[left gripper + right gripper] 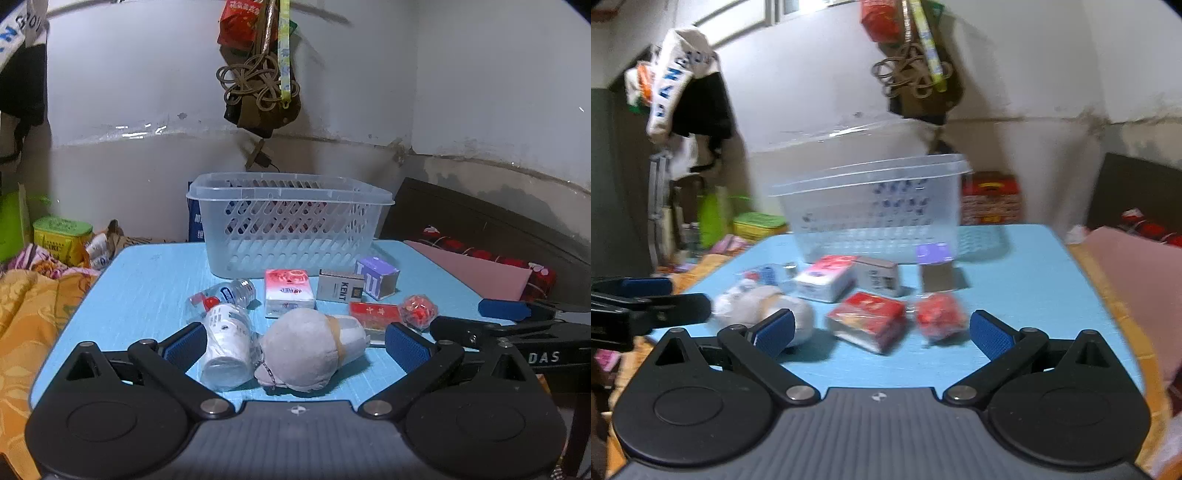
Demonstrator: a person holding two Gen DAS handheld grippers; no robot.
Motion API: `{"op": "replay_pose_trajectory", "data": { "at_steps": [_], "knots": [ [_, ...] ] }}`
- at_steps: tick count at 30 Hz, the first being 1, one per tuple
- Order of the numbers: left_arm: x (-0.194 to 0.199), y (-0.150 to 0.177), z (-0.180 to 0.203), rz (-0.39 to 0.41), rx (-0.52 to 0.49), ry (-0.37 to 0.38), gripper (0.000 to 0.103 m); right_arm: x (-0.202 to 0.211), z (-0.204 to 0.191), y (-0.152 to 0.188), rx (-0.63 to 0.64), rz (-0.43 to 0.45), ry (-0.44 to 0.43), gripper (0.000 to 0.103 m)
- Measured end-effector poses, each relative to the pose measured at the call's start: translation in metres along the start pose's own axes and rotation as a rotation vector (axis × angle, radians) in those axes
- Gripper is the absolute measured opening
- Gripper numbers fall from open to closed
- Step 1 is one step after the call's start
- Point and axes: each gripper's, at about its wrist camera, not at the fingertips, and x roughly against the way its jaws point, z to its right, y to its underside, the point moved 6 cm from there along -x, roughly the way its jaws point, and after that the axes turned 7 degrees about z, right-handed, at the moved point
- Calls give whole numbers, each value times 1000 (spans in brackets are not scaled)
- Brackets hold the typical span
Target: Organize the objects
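A clear slotted plastic basket (288,225) stands at the back of the light blue table (147,288). In front of it lie a grey plush toy (306,347), a white wrapped bottle (225,343), a clear bottle (232,291), a pink tissue pack (288,291), a Kent box (338,290), a purple box (376,277), a red box (375,314) and a red ball (419,310). My left gripper (295,343) is open around the plush toy and white bottle. My right gripper (882,332) is open, with the red box (868,319) and red ball (938,314) just ahead.
Orange bedding (33,317) and a yellow-green tin (61,240) lie left of the table. A pink board (476,269) and dark headboard (498,221) are on the right. Cords and bags (258,74) hang on the wall above the basket. The right wrist view is blurred.
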Motion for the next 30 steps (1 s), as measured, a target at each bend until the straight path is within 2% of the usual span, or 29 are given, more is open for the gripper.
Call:
{"op": "replay_pose_trajectory", "data": {
  "at_steps": [3,7,15,20,30],
  "knots": [
    [-2,3,-2,-14,-17,-43,103,-2,7,4,-27,-54,68,103],
    [-3,9,-5,-23,-5,-53,103,-3,11,8,-73,-47,18,103],
    [-9,16,1,-35,-4,-52,103,-8,11,11,-88,-44,-29,103],
    [-9,15,3,-30,1,-44,103,-4,9,9,-52,14,-23,103],
    [-6,13,4,-24,11,-34,103,-3,9,7,-59,17,-45,103]
  ]
}}
